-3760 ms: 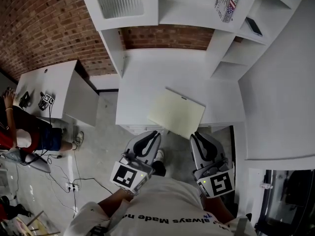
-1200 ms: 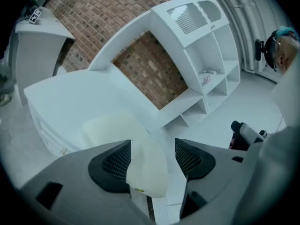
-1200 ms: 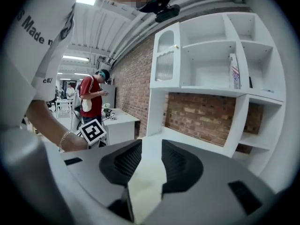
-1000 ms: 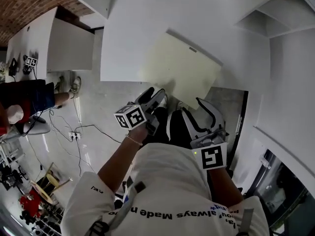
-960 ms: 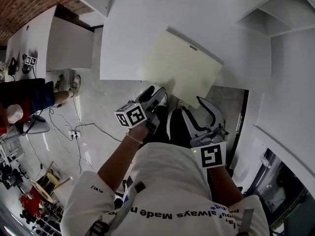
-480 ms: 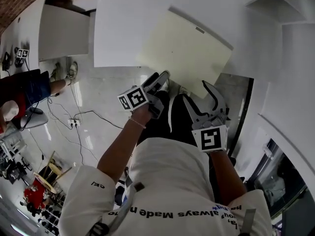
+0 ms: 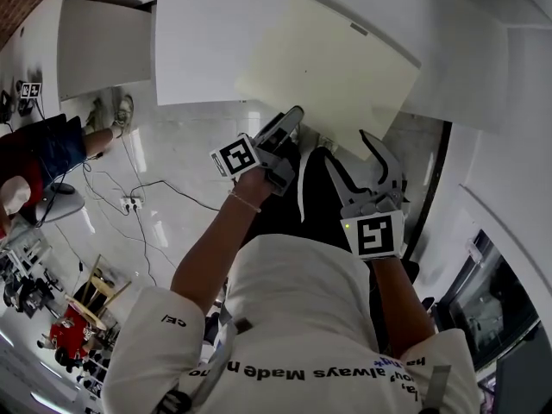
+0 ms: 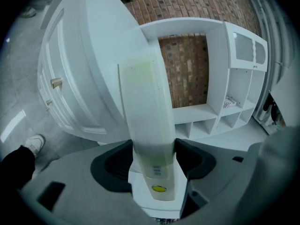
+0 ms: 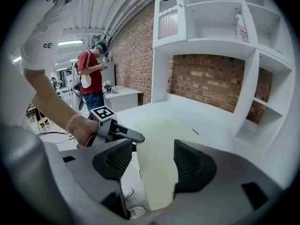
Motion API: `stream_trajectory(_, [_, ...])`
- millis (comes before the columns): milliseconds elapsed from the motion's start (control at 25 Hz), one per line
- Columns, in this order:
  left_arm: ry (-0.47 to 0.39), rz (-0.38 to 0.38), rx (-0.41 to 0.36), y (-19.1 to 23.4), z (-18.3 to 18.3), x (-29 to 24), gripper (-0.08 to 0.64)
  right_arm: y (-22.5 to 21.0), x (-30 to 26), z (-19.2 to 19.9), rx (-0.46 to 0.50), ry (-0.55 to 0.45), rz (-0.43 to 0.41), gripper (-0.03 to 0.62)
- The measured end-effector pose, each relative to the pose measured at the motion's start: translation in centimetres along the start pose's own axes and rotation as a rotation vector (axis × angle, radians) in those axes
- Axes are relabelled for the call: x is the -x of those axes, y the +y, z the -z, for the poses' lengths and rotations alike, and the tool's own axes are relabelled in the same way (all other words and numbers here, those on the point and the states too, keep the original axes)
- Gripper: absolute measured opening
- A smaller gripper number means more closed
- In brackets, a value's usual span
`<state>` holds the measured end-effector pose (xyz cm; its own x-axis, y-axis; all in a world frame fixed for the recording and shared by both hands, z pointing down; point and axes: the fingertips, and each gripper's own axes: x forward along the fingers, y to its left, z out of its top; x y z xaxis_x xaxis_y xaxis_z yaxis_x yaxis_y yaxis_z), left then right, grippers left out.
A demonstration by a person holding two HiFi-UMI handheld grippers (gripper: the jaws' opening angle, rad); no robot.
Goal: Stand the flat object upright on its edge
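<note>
At centre frame, the left gripper (image 7: pixel 293 116) pinches the pale board (image 7: pixel 332 63) by its overhanging edge, ready to tip it. The right gripper (image 7: pixel 345 143), jaws just opened, loosely straddles its corner.

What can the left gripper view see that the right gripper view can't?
Only the left gripper view shows the cabinet front with its gold knob. Only the right gripper view shows a person in a red shirt, ceiling lights, and the hand holding the left gripper. Both show the pale yellow board, the white desk, the brick wall and the white shelves.
</note>
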<state>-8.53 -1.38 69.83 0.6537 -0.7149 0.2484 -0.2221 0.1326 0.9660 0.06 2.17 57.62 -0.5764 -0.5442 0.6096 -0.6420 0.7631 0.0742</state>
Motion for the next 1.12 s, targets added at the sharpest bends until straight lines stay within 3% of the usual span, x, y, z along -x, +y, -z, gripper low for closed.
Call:
stream_trajectory(80, [-0.010,0.019,0.059,-0.5,0.2,-0.2,0.285,0.0,0.0,0.1,-0.002,0.004,0.001,0.245])
stream_trajectory(160, [-0.012,0.009,0.066,-0.6,0.2,-0.1,0.281,0.0,-0.1,0.0,-0.006,0.004,0.004,0.245])
stream_trajectory(320, [-0.010,-0.040,-0.062,-0.8,-0.9,0.1,0.278,-0.5,-0.1,-0.4,-0.013,-0.003,0.011,0.245])
stream_trajectory(560, [-0.025,-0.056,-0.128,-2.4,-1.9,0.0,0.273,-1.1,-0.1,-0.6,-0.014,-0.016,0.021,0.245])
stream_trajectory(840, [-0.041,-0.064,-0.283,-5.5,-3.4,-0.4,0.273,-1.2,-1.6,0.0,-0.043,0.014,0.003,0.245])
stream_trajectory(1120, [-0.051,-0.060,-0.511,-9.3,-3.8,-1.3,0.275,-1.6,-2.6,0.5,-0.030,0.038,0.004,0.258])
